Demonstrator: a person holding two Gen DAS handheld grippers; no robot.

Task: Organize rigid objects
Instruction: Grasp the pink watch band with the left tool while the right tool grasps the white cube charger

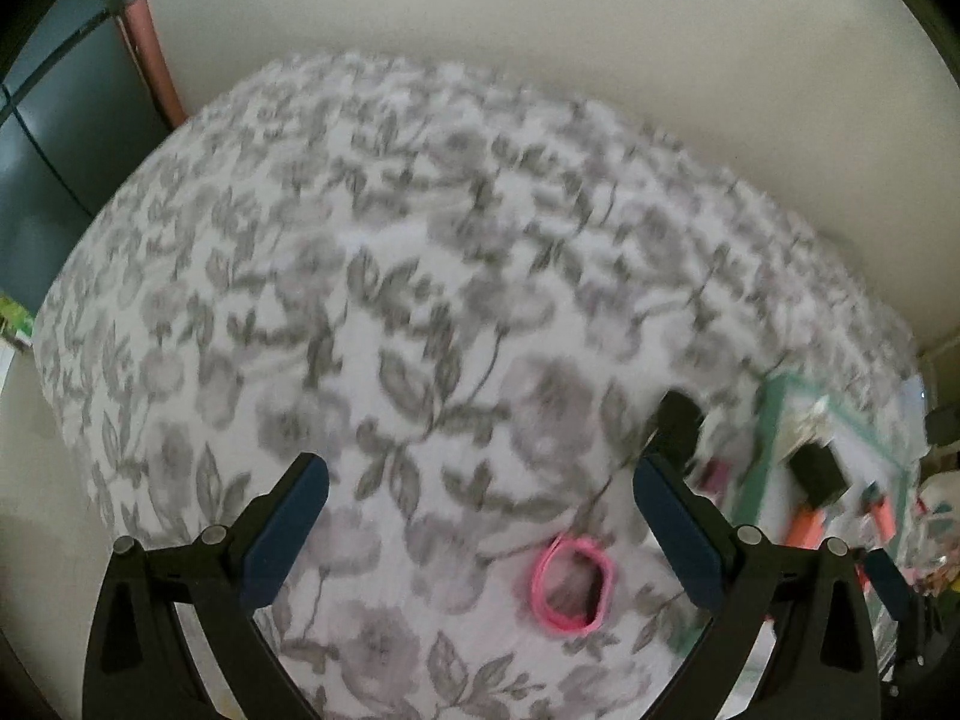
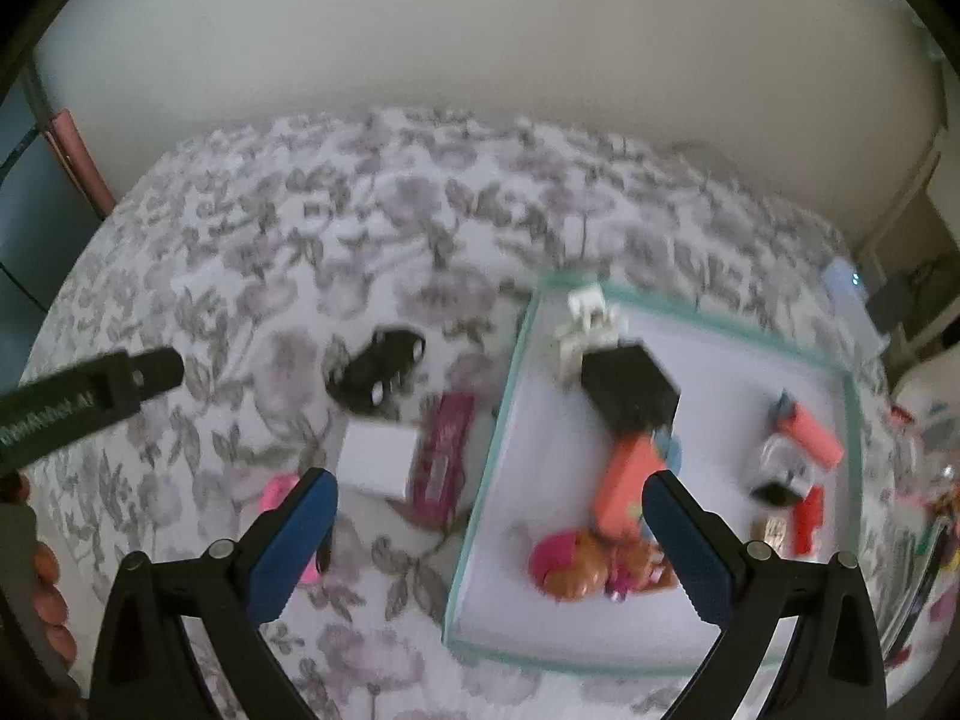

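My left gripper (image 1: 480, 480) is open and empty above a floral bedspread (image 1: 360, 276). A pink loop band (image 1: 573, 585) lies just below its fingers. My right gripper (image 2: 489, 495) is open and empty above the left edge of a white tray with a teal rim (image 2: 498, 420). The tray holds a black box (image 2: 630, 387), a white toy (image 2: 585, 324), orange pieces (image 2: 624, 486) and a doll (image 2: 591, 564). Left of the tray lie a black toy car (image 2: 378, 375), a white box (image 2: 378, 459) and a magenta packet (image 2: 444, 459). The tray also shows blurred in the left wrist view (image 1: 774, 420).
The left gripper's black body (image 2: 78, 399) reaches in from the left in the right wrist view, with a hand (image 2: 51, 588) below it. A pale wall (image 1: 540, 30) lies beyond the bed. Clutter (image 2: 930, 510) sits past the tray's right side.
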